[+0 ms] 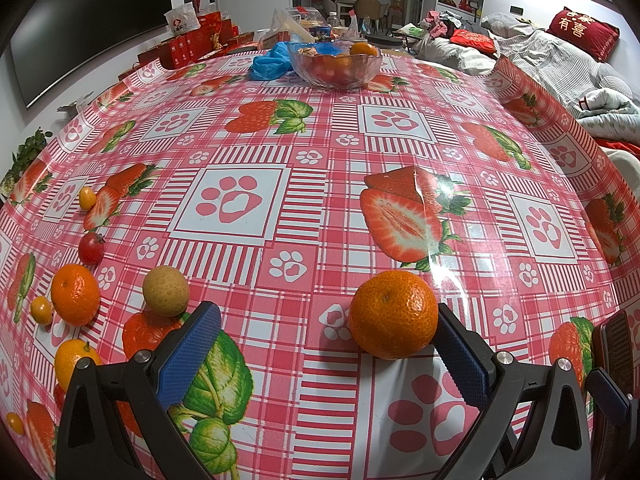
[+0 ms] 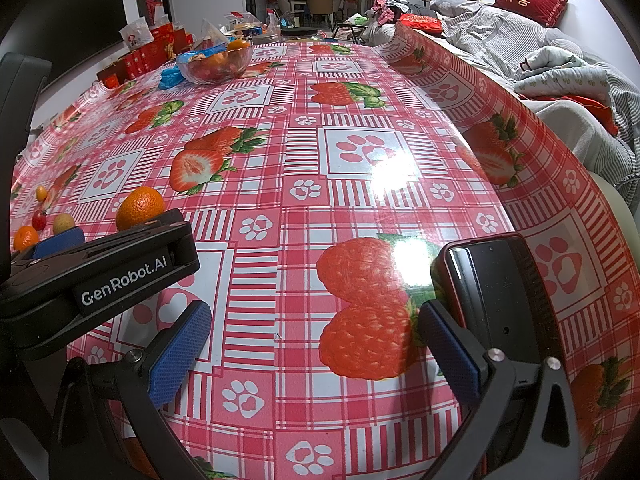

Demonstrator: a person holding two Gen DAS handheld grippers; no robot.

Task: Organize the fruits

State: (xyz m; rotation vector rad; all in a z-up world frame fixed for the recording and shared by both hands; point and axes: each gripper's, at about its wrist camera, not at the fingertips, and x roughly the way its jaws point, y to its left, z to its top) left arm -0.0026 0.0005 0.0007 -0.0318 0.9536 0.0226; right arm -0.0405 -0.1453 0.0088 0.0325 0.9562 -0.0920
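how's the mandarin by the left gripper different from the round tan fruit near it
The mandarin is bright orange, the tan fruit dull yellow-brown. The mandarin looks bigger. The mandarin sits against the left gripper's right finger; the tan fruit lies outside its left finger. Both are round and rest on the tablecloth.

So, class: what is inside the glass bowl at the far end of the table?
The glass bowl holds an orange fruit on top and small red fruits lower down. Anything beneath them is hidden, and the wrapper-like item at the rim is unclear.

1 mandarin (image 1: 394, 314) lies near; 6 fruits (image 1: 165, 290) left (bowl (image 1: 334, 65) far behind).
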